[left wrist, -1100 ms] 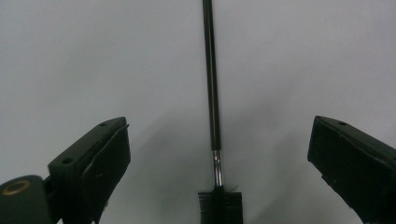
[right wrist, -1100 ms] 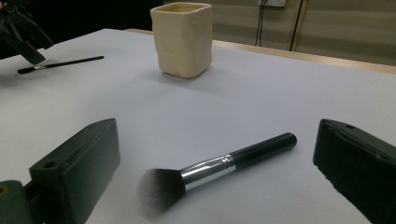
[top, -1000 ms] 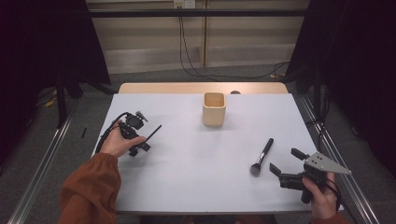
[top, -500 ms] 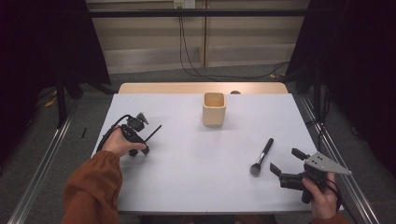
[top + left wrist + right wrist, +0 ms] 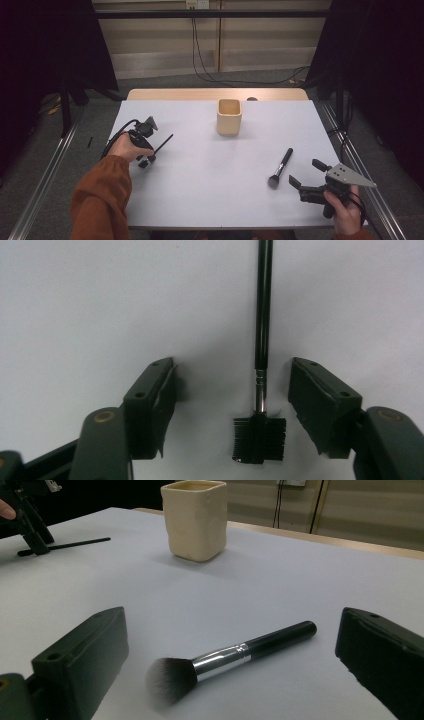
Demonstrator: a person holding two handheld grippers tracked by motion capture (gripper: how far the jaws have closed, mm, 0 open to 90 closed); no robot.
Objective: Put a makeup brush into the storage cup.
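A thin black-handled comb brush (image 5: 259, 437) lies on the white table (image 5: 210, 175) at the left. My left gripper (image 5: 232, 367) points down over it, and its jaws have just been closing. The brush's bristled head sits between the pads without touching either. In the high view the left gripper (image 5: 146, 156) stands at the near end of this brush (image 5: 162, 144). A fluffy makeup brush (image 5: 235, 652) with a silver ferrule lies just ahead of my right gripper (image 5: 232, 615), which is open wide. In the high view that gripper (image 5: 304, 171) is right of the makeup brush (image 5: 281, 166).
A cream square cup (image 5: 229, 116) stands upright at the back middle of the table, also seen as the cup (image 5: 195, 520) beyond the makeup brush. A wooden strip (image 5: 175, 94) borders the far edge. Metal rails run along both sides of the table.
The left hand has shifted slightly at the thin brush's head. The right gripper, the cup and the makeup brush are where they were.
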